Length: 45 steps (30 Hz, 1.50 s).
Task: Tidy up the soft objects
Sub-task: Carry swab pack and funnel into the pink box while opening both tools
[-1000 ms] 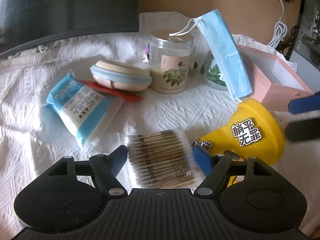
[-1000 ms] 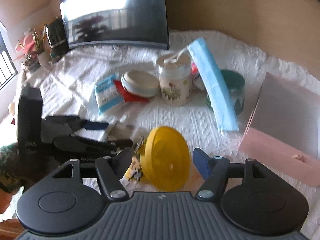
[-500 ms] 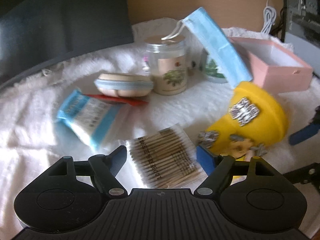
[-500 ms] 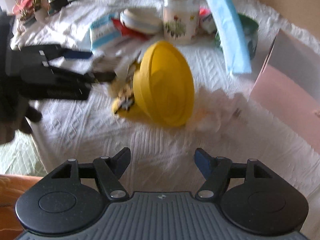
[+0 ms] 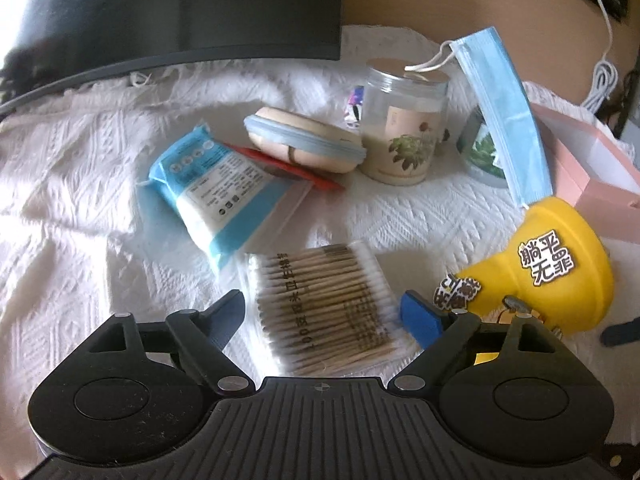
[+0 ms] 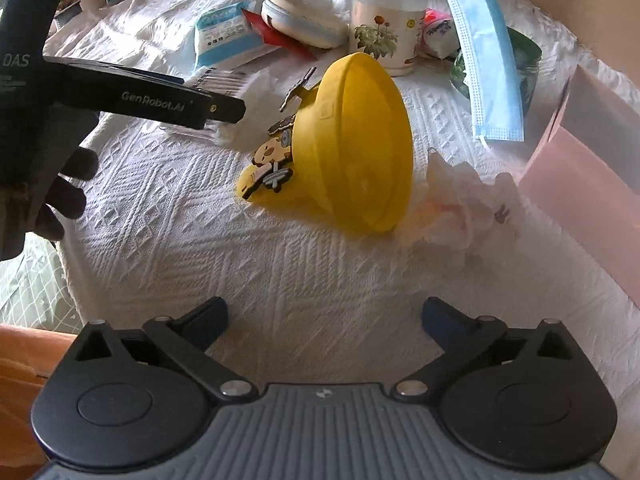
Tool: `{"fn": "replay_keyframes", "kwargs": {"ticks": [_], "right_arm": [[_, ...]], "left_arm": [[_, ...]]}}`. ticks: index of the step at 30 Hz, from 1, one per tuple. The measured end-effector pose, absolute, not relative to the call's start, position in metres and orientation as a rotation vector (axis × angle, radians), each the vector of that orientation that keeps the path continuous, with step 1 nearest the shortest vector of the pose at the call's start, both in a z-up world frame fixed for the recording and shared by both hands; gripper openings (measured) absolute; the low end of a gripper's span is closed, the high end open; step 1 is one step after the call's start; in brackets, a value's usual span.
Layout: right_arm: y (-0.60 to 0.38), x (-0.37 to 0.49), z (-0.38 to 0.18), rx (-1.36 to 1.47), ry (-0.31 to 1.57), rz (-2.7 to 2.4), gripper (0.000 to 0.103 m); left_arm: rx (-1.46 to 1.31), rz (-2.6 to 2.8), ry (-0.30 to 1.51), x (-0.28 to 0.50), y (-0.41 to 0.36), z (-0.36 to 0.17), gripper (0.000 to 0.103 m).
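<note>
A yellow soft cup (image 6: pixel 352 140) with cartoon patches lies on its side on the white cloth, also in the left wrist view (image 5: pixel 560 264). My right gripper (image 6: pixel 325 312) is back from it, its jaws opening wide with nothing between them. My left gripper (image 5: pixel 324 314) is shut on a clear pack of cotton swabs (image 5: pixel 328 304), one pad on each side. The right wrist view shows that left gripper (image 6: pixel 216 108) from the side, in a dark-gloved hand (image 6: pixel 60 192). A crumpled tissue (image 6: pixel 460 208) lies right of the cup. A blue face mask (image 5: pixel 508 112) hangs over the jars.
A blue wipes pack (image 5: pixel 216 196), a round zip pouch (image 5: pixel 304 144) and a flowered jar (image 5: pixel 404 128) stand behind. An open pink box (image 5: pixel 592 176) is at the right, a dark monitor (image 5: pixel 172 8) at the back. The cloth's edge (image 6: pixel 68 264) drops off at the left.
The right gripper let go of the yellow cup, which now lies on the cloth, and its jaws spread wide as it sank. The left gripper shifted a little with the swab pack.
</note>
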State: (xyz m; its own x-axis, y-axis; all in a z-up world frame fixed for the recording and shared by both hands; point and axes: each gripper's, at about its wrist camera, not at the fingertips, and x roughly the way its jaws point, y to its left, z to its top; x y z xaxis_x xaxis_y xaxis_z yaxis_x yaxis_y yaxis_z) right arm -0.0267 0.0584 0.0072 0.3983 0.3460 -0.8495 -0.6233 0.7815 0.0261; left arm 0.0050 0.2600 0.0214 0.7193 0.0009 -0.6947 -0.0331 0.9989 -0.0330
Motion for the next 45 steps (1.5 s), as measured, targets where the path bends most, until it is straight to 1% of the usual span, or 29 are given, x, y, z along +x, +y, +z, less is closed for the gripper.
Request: {"fn": "replay_keyframes", "kwargs": {"ticks": [2,3,4,5,6,9,10,12,14,15,16,17,18,19,20,21,26,34,39,42,45], "right_arm": [[0.059,-0.026,0.008,-0.33,0.983,0.646,0.103],[0.057,-0.026,0.009,-0.329,0.983,0.654,0.1],[0.054,-0.027,0.013,-0.312,0.972,0.655,0.089],[0.05,-0.028,0.018,-0.289,0.948,0.661,0.085],[0.045,-0.03,0.027,-0.264,0.913,0.673,0.084],[0.032,-0.04,0.062,-0.206,0.743,0.684,0.084],[0.032,-0.039,0.07,-0.199,0.712,0.675,0.084],[0.037,-0.029,0.078,-0.177,0.697,0.651,0.084],[0.047,-0.014,0.075,-0.143,0.726,0.644,0.077],[0.052,-0.006,0.071,-0.128,0.746,0.637,0.066],[0.057,0.0,0.067,-0.118,0.767,0.637,0.048],[0.063,0.006,0.063,-0.115,0.793,0.641,0.037],[0.066,0.01,0.06,-0.113,0.815,0.647,0.021],[0.066,0.011,0.062,-0.1,0.82,0.658,0.016],[0.065,0.006,0.067,-0.089,0.809,0.663,0.014],[0.062,0.0,0.076,-0.082,0.79,0.672,0.007],[0.031,-0.029,0.121,-0.078,0.705,0.673,0.007],[-0.039,-0.058,0.155,-0.065,0.651,0.502,0.007],[-0.079,-0.043,0.174,0.006,0.572,0.359,0.007],[-0.101,-0.021,0.187,0.057,0.52,0.31,0.007],[-0.113,0.005,0.2,0.058,0.425,0.266,0.008]], "left_arm": [[-0.049,0.015,0.755,0.003,0.259,0.021,0.089],[-0.051,0.011,0.751,0.002,0.26,0.021,0.087],[-0.058,0.003,0.751,0.0,0.261,0.021,0.085],[-0.064,-0.005,0.756,-0.002,0.261,0.023,0.082],[-0.073,-0.015,0.757,-0.005,0.263,0.025,0.078],[-0.125,-0.031,0.777,-0.013,0.27,0.03,0.077],[-0.152,-0.034,0.778,-0.017,0.274,0.031,0.076],[-0.173,-0.031,0.781,-0.023,0.278,0.032,0.076],[-0.17,-0.031,0.787,-0.029,0.279,0.033,0.076],[-0.166,-0.034,0.79,-0.031,0.278,0.033,0.076],[-0.163,-0.038,0.793,-0.034,0.278,0.034,0.076],[-0.159,-0.046,0.794,-0.037,0.277,0.036,0.076],[-0.154,-0.055,0.795,-0.039,0.276,0.038,0.075],[-0.144,-0.069,0.794,-0.042,0.275,0.041,0.075],[-0.134,-0.078,0.792,-0.043,0.273,0.045,0.075],[-0.121,-0.094,0.787,-0.045,0.271,0.05,0.075],[-0.091,-0.26,0.755,-0.046,0.251,0.078,0.075],[-0.095,-0.559,0.721,-0.02,0.192,0.105,0.075],[-0.177,-0.646,0.672,0.027,0.155,0.119,0.075],[-0.236,-0.7,0.611,0.068,0.138,0.143,0.075],[-0.237,-0.729,0.536,0.114,0.118,0.176,0.076]]}}
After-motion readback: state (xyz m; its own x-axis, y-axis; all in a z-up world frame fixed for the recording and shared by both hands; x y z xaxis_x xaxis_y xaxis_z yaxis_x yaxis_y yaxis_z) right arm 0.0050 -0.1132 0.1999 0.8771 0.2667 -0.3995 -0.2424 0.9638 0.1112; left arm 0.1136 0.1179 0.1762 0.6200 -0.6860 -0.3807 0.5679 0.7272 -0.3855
